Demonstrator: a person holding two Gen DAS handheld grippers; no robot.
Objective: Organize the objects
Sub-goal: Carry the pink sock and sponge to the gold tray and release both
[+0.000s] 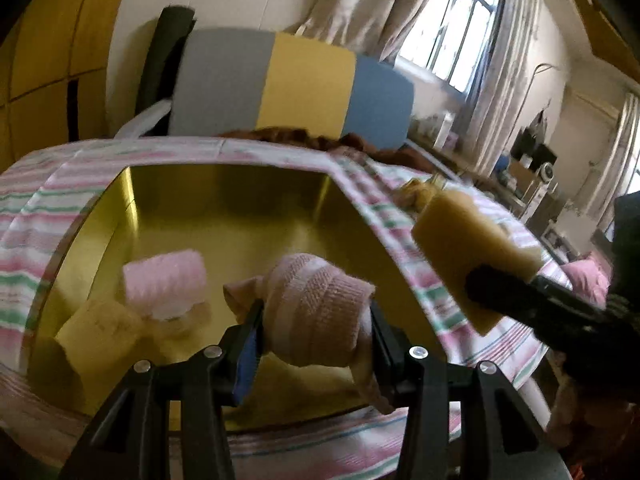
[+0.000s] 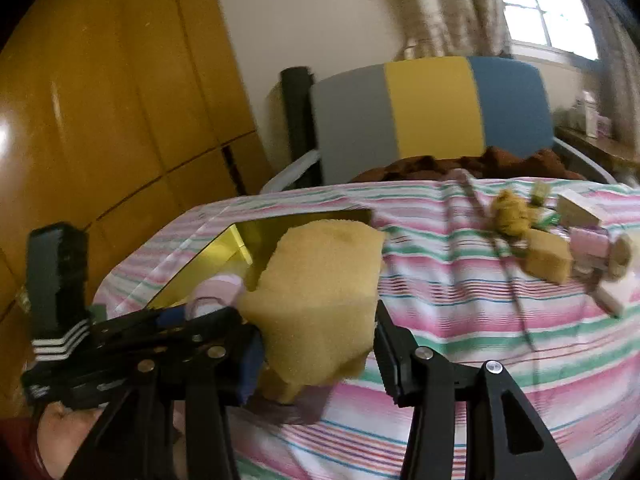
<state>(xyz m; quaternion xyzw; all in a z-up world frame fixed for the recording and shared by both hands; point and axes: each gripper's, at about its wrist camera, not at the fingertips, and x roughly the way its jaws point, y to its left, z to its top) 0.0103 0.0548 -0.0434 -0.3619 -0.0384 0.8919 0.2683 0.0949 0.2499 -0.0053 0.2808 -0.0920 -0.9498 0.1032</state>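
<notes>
Between the fingers of the black left hand-held gripper [image 1: 316,340] sits a rolled sock [image 1: 320,304] in dusty pink with paler bands. Ahead of it the tray [image 1: 224,208] is shiny gold, holding a pale pink roll [image 1: 164,280] and a yellow sponge [image 1: 100,332]. The black right hand-held gripper [image 2: 318,344] carries a mustard-yellow sponge [image 2: 320,292]. The bed sheet [image 2: 460,292] beneath is striped pink, white and green; beyond stands a headboard [image 2: 432,112] in grey, yellow and blue.
</notes>
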